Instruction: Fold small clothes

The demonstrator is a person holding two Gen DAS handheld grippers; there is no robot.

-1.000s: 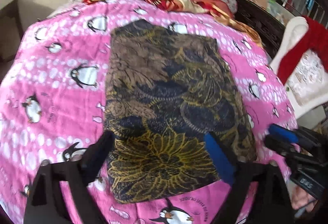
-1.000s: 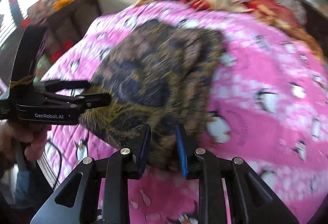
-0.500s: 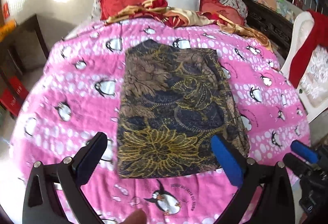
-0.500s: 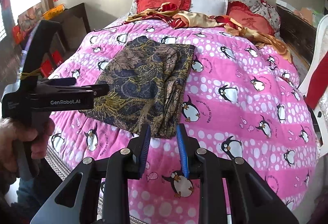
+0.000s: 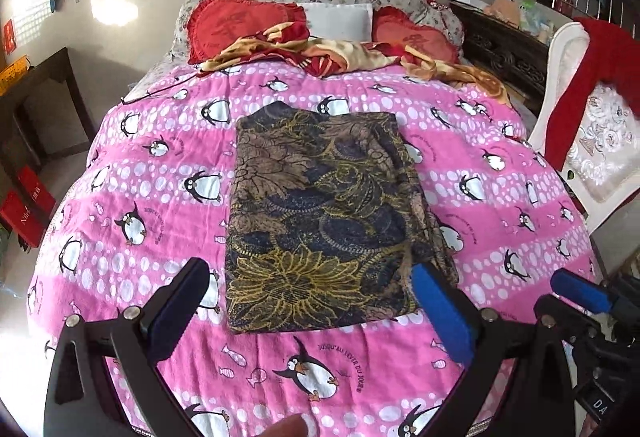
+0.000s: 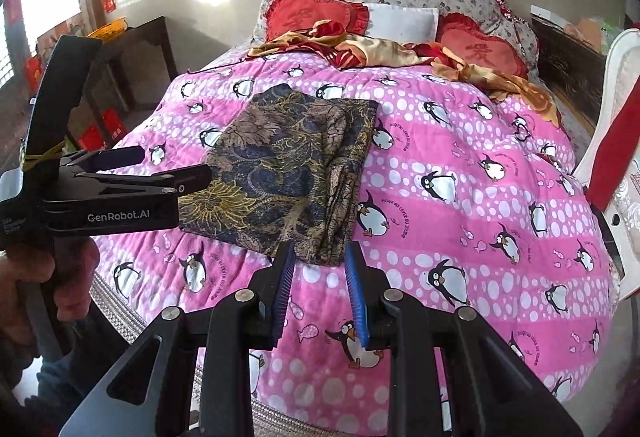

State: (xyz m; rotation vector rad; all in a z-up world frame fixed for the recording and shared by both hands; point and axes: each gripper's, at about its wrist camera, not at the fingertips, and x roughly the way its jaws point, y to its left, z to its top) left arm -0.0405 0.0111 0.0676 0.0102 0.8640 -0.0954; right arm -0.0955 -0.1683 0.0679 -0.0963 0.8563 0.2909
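Jaws of the left gripper (image 5: 308, 311) stood wide apart with nothing between them; those of the right gripper (image 6: 320, 289) stood a little apart, also empty, above the near edge of the cloth (image 5: 320, 221). The cloth lay folded into a flat rectangle in the middle of the pink quilt (image 5: 500, 197) on the bed, touched by neither gripper. It looked thin, light and limp, likely to sag and slip out of its layers if lifted by one point. Its right edge showed stacked, loose layers. A further fold would probably be best started by pinching both near corners through all layers and carrying them evenly toward the far edge.
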